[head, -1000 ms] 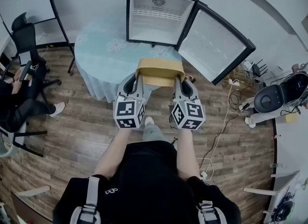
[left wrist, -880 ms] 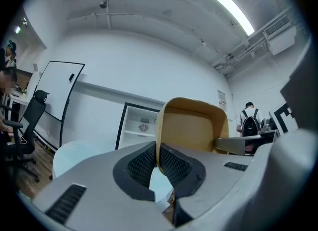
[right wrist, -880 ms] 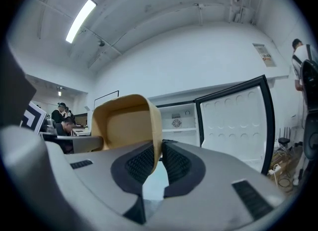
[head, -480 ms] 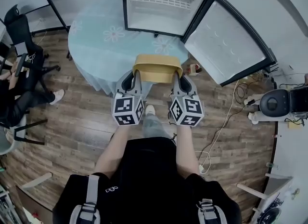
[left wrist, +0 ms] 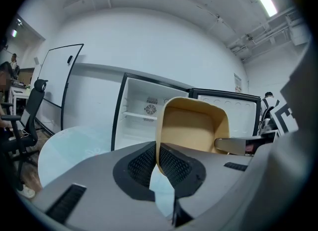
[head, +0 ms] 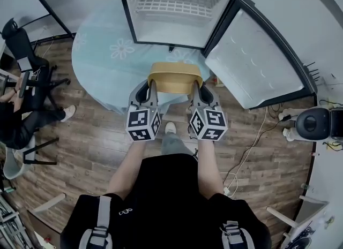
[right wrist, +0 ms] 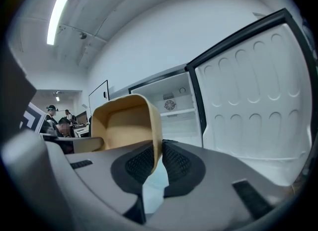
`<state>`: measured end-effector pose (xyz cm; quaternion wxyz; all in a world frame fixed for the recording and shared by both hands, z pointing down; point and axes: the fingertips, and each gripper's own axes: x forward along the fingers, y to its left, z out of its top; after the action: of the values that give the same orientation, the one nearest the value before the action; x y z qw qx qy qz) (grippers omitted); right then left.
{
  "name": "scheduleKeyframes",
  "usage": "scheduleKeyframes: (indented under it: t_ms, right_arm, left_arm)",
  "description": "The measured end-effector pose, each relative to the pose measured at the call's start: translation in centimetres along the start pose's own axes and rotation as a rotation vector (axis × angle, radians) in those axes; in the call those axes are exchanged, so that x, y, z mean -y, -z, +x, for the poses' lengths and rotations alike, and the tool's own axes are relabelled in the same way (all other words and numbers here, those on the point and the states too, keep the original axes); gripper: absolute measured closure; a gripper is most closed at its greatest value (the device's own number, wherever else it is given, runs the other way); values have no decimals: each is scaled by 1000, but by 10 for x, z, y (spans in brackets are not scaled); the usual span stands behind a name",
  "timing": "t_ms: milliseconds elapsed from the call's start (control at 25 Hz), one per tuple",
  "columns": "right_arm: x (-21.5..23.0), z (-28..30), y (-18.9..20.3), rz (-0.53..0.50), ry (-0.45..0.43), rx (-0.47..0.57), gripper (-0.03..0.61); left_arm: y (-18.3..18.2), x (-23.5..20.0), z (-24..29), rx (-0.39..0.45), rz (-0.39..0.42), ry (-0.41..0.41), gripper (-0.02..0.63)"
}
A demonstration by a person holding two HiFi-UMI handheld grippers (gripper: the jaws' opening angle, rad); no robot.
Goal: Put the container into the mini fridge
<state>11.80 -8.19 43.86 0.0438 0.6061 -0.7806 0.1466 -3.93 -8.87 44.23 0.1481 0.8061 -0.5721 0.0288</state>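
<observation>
Carrying forward, the container now sits closer to the mini fridge than a second ago, and the open cabinet fills more of the head view. The container is a tan, empty tub with rounded corners, held above the near edge of the table. The left gripper clamps its left wall and the right gripper clamps its right wall. The fridge door stands open at the right.

We hold the container over the table's near edge, in front of the mini fridge. The left gripper clamps its left wall and the right gripper its right wall. The mini fridge stands at the table's far edge, its door swung out to the right. An office chair stands on the floor left of the table.
</observation>
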Motion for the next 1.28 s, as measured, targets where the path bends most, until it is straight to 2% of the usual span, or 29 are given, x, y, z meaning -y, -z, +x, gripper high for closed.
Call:
scheduleKeyframes:
  t_ms: [640, 1280]
  right_arm:
    - [46, 92, -25, 10, -78, -24, 543]
    - [56, 137, -23, -9, -115, -62, 541]
  left_arm:
    - [-19, -8, 94, -7, -14, -82, 595]
    - [-15, -24, 132, -36, -30, -125, 595]
